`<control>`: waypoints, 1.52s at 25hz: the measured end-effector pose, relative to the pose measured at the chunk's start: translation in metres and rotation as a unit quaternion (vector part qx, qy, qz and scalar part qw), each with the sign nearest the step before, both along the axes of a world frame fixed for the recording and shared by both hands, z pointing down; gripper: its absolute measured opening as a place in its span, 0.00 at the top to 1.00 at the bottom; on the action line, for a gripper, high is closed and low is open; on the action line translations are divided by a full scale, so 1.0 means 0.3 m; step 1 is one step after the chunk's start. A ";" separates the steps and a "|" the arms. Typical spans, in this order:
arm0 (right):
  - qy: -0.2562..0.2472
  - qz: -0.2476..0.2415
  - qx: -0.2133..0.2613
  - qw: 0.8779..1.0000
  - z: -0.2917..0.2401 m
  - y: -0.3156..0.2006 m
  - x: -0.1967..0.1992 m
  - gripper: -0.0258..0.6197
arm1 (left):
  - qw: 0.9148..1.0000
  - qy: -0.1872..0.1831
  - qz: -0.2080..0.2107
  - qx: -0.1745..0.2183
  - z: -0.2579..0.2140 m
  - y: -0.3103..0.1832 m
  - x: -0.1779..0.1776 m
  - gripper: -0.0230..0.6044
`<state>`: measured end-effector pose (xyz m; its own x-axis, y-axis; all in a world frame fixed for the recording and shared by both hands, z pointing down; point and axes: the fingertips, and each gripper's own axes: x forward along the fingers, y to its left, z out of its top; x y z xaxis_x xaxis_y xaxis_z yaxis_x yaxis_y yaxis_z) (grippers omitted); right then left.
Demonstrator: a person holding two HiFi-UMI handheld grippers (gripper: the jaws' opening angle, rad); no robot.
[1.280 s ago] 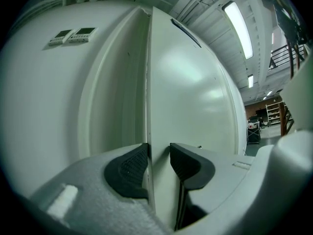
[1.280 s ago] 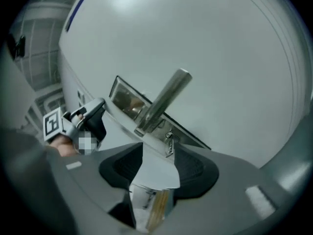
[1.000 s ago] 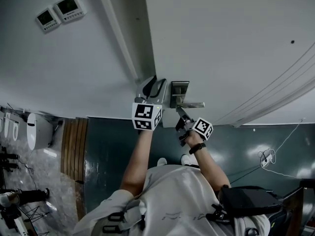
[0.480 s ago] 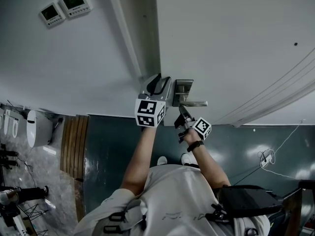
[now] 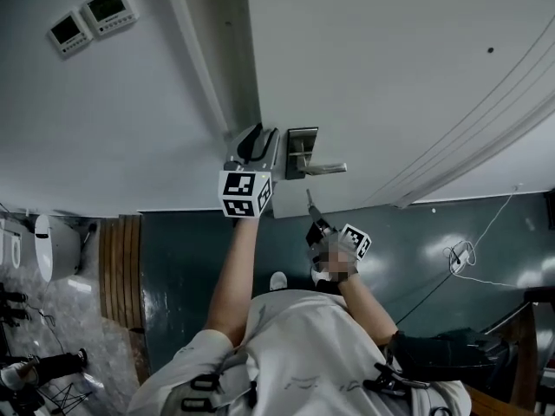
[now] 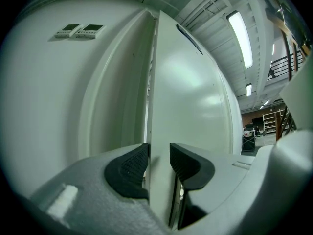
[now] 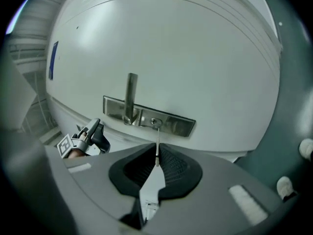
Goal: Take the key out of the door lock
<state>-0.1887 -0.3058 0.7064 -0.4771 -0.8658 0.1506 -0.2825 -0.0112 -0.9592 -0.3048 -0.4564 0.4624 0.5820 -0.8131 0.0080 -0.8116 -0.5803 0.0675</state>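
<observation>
— What hangs on the wall [image 5: 104, 128] up at your left?
— Two small wall panels [image 5: 89, 20], side by side, each with a dark screen.
— And under you?
— A dark green floor [image 5: 186, 258], with a strip of wooden slats [image 5: 120, 267] at your left, a white cable [image 5: 460, 263] lying at your right and a black bag [image 5: 447, 349] near your right hip.
— Overhead?
— A long ceiling light [image 6: 241, 35], lit.

One door [image 5: 390, 59], one lever handle [image 5: 325, 169], one lock plate [image 7: 166, 121], one key [image 7: 157, 148], one person [image 5: 303, 354], two wall panels [image 5: 108, 7] side by side, and two claws: left claw [image 6: 159, 163], right claw [image 7: 156, 164]
</observation>
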 end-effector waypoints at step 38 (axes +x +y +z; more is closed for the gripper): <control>0.495 -0.005 0.305 0.814 -0.767 0.688 0.370 0.92 | 0.999 -0.030 0.008 0.015 0.093 1.105 0.386 0.96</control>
